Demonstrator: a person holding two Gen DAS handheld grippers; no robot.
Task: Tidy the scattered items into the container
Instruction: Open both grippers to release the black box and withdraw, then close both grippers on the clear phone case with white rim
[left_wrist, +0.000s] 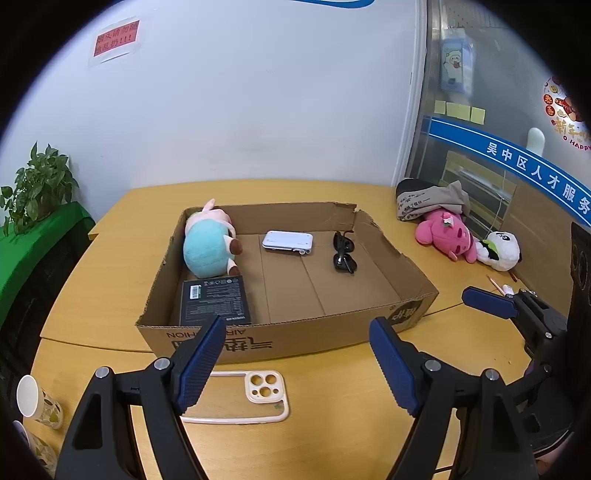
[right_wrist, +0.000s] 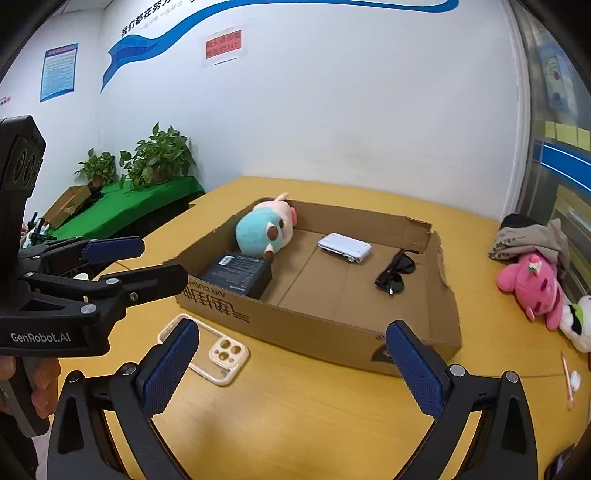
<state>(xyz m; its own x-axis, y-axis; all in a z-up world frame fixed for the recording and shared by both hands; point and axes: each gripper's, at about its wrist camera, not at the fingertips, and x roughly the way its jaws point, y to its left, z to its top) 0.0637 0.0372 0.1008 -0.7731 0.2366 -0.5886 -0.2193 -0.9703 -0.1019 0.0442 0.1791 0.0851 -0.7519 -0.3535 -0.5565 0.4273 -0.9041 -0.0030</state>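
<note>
A shallow cardboard box (left_wrist: 280, 334) (right_wrist: 295, 321) sits on the yellow table. Inside lie a teal-and-pink plush (left_wrist: 208, 243) (right_wrist: 264, 229), a black carton (left_wrist: 216, 301) (right_wrist: 240, 275), a white device (left_wrist: 288, 242) (right_wrist: 344, 246) and black sunglasses (left_wrist: 344, 253) (right_wrist: 395, 273). A clear phone case (left_wrist: 255, 397) (right_wrist: 210, 350) lies on the table in front of the box. My left gripper (left_wrist: 297, 362) is open and empty above it. My right gripper (right_wrist: 291, 369) is open and empty before the box's front wall.
A pink plush (left_wrist: 447, 234) (right_wrist: 532, 288), a panda plush (left_wrist: 498, 249) and a bundle of cloth (left_wrist: 428, 199) lie right of the box. A pencil (right_wrist: 567, 380) lies at the right. Paper cups (left_wrist: 38, 404) stand front left. Potted plants (right_wrist: 162, 158) stand on a green-covered bench.
</note>
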